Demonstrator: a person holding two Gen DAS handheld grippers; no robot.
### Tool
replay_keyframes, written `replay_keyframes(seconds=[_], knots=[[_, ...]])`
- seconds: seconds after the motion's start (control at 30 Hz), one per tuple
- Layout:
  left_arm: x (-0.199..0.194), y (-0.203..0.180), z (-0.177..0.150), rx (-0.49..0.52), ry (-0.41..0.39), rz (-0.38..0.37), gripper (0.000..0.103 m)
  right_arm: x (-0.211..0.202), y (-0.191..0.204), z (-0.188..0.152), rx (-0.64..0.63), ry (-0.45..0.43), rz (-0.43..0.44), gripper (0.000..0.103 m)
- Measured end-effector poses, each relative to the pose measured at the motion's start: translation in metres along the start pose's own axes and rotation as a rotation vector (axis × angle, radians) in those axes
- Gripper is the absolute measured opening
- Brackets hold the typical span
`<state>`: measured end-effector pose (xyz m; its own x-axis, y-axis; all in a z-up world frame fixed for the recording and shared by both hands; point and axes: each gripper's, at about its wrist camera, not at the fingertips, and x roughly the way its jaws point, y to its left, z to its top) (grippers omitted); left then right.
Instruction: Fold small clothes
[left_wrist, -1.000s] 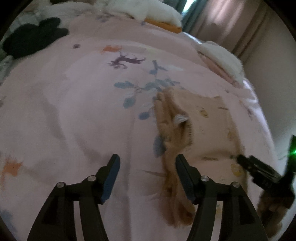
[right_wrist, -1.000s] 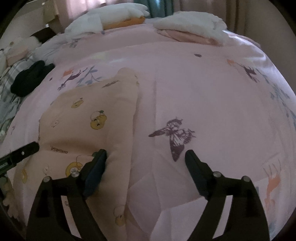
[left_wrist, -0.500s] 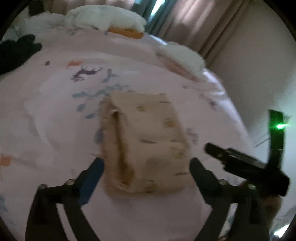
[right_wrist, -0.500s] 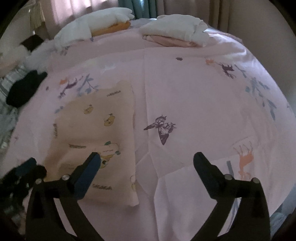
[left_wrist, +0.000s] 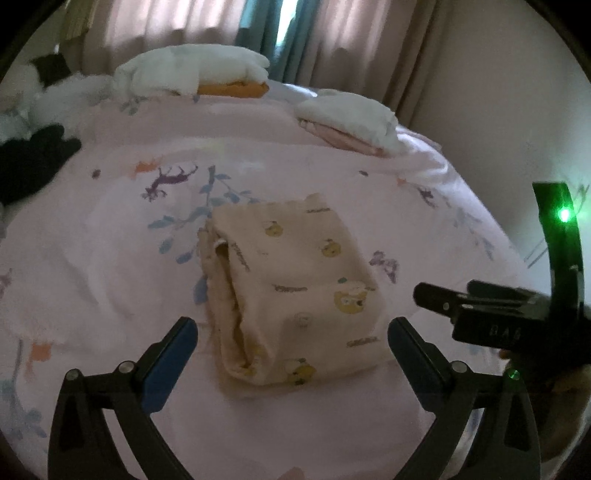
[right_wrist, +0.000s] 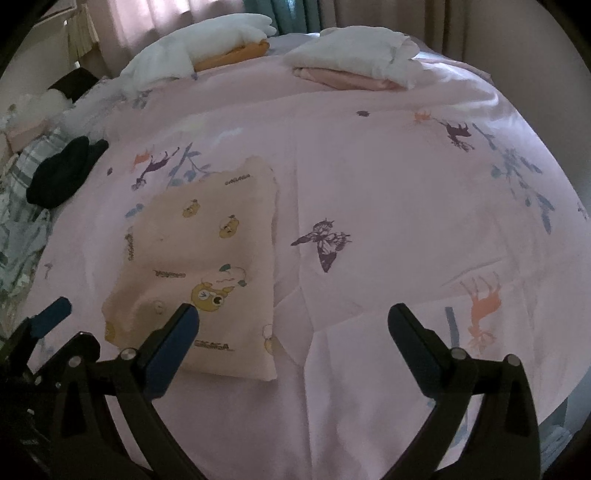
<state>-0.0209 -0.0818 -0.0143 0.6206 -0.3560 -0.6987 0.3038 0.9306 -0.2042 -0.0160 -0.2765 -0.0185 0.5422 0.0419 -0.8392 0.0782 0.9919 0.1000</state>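
A small beige garment with yellow bear prints (left_wrist: 295, 284) lies folded into a thick rectangle on the pink printed bed cover (left_wrist: 110, 258). My left gripper (left_wrist: 292, 326) hovers just in front of it, open wide, with nothing touching its pads. In the right wrist view the same garment (right_wrist: 207, 266) lies at left of centre. My right gripper (right_wrist: 293, 312) is open above the bed cover (right_wrist: 406, 184); its left finger overlaps the garment's near right corner in the picture. The right gripper's body (left_wrist: 487, 314) shows at the right edge of the left view.
A white and orange folded stack (left_wrist: 192, 70) and a white and pink stack (left_wrist: 351, 118) sit at the far side of the bed. A black garment (left_wrist: 33, 162) lies at the far left. Curtains hang behind, and the bed edge (right_wrist: 546, 387) drops off on the right.
Both grippers opened wide and rose off the beige garment. The left one pulled back, so the folded garment now lies whole in front of its jaws.
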Motion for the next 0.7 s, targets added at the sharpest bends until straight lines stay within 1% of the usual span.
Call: replay_keyframes(seconds=[0.1, 0.23, 0.3, 0.43, 0.7], knots=[[-0.0006, 0.0007, 0.0000, 0.011, -0.011, -0.002, 0.102, 0.0018, -0.0002, -0.0002, -0.003, 0.005, -0.023, 0.103], [-0.0035, 0.0027, 0.0004, -0.003, -0.020, -0.023, 0.102, 0.0021, 0.0010, -0.0003, -0.013, 0.011, -0.020, 0.103], [-0.0054, 0.0014, 0.0002, 0.004, -0.030, -0.008, 0.102, 0.0015, 0.0015, -0.0001, -0.017, 0.006, -0.014, 0.103], [-0.0039, -0.0006, -0.0001, 0.017, -0.023, 0.035, 0.102, 0.0026, 0.0025, -0.0004, -0.015, 0.005, -0.001, 0.103], [-0.0026, -0.0021, 0.0000, 0.024, -0.021, 0.031, 0.102, 0.0060, 0.0065, -0.0007, -0.024, 0.021, -0.024, 0.103]])
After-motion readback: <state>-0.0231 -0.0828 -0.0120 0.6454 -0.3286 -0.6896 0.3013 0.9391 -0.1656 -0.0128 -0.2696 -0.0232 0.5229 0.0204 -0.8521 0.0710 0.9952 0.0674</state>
